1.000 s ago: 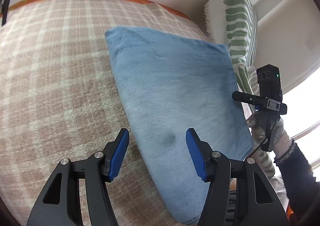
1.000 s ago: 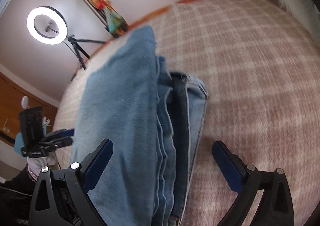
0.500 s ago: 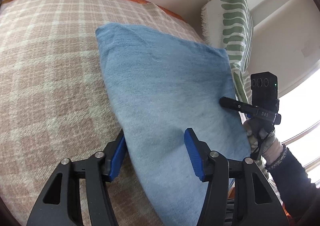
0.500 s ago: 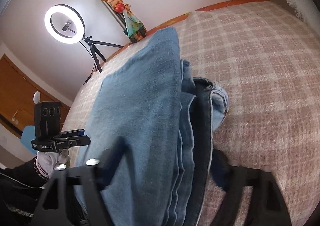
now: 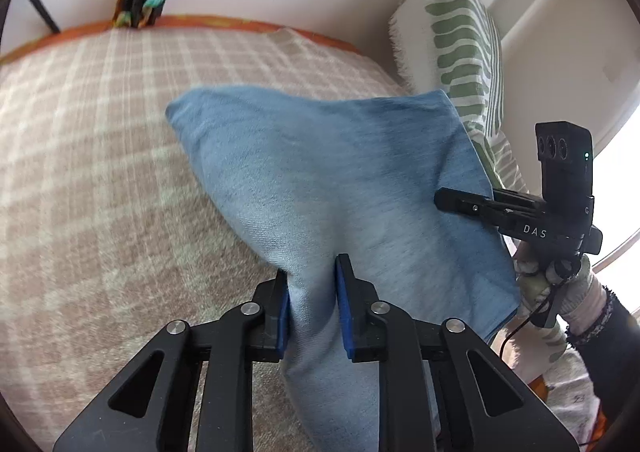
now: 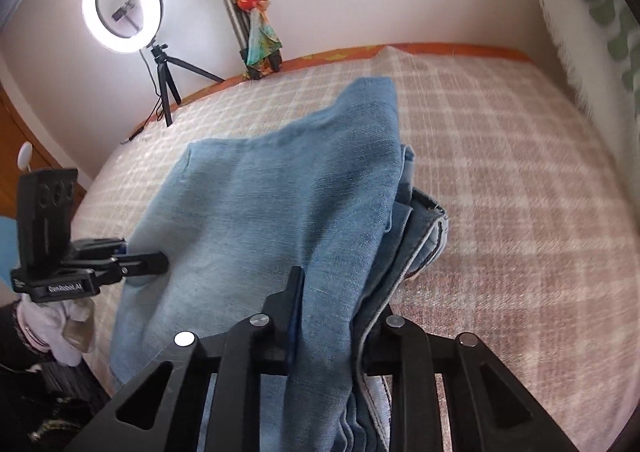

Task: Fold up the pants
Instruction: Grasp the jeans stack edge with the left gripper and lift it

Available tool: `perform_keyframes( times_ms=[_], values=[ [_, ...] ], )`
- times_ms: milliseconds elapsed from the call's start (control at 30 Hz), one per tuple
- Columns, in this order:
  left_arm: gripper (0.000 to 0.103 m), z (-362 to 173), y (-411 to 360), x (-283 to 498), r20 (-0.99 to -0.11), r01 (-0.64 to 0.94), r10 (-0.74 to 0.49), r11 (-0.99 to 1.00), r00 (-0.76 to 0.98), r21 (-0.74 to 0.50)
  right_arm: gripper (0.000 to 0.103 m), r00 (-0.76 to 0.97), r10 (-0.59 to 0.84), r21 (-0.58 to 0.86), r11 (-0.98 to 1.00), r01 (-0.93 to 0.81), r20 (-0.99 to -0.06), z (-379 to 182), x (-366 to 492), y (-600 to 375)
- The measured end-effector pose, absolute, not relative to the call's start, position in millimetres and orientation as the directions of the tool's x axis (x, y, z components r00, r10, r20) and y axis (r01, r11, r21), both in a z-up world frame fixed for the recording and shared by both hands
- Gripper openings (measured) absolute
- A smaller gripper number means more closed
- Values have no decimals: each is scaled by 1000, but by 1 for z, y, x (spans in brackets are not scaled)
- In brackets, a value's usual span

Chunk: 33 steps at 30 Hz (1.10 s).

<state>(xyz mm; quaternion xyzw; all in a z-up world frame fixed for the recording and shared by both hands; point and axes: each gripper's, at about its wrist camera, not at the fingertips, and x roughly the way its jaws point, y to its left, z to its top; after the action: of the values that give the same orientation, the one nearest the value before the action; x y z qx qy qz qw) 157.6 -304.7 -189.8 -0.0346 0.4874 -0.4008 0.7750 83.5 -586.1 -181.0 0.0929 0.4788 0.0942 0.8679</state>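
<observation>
Left hand-held gripper (image 5: 312, 304) and right hand-held gripper (image 6: 332, 316) both closing, jaws pinching the near edge of the folded jeans (image 5: 340, 179) on the plaid bed (image 5: 100, 171), likely to lift that edge for another fold.

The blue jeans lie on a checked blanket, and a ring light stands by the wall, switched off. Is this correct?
Not quite. The ring light is switched on: it glows bright white in the right wrist view. The rest holds: the blue jeans are on the checked blanket.
</observation>
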Motion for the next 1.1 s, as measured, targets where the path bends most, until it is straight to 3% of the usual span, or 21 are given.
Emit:
perform_keyframes(
  times_ms=[633, 1100],
  values=[
    [14, -147, -317, 144, -669, 682, -698, 621, 256, -386, 17, 608, 215, 200, 975, -94, -764, -134, 66, -567],
    [14, -109, -341, 194, -623, 723, -710, 613, 328, -318, 16, 696, 175, 163, 983, -85, -696, -93, 125, -576]
  ],
)
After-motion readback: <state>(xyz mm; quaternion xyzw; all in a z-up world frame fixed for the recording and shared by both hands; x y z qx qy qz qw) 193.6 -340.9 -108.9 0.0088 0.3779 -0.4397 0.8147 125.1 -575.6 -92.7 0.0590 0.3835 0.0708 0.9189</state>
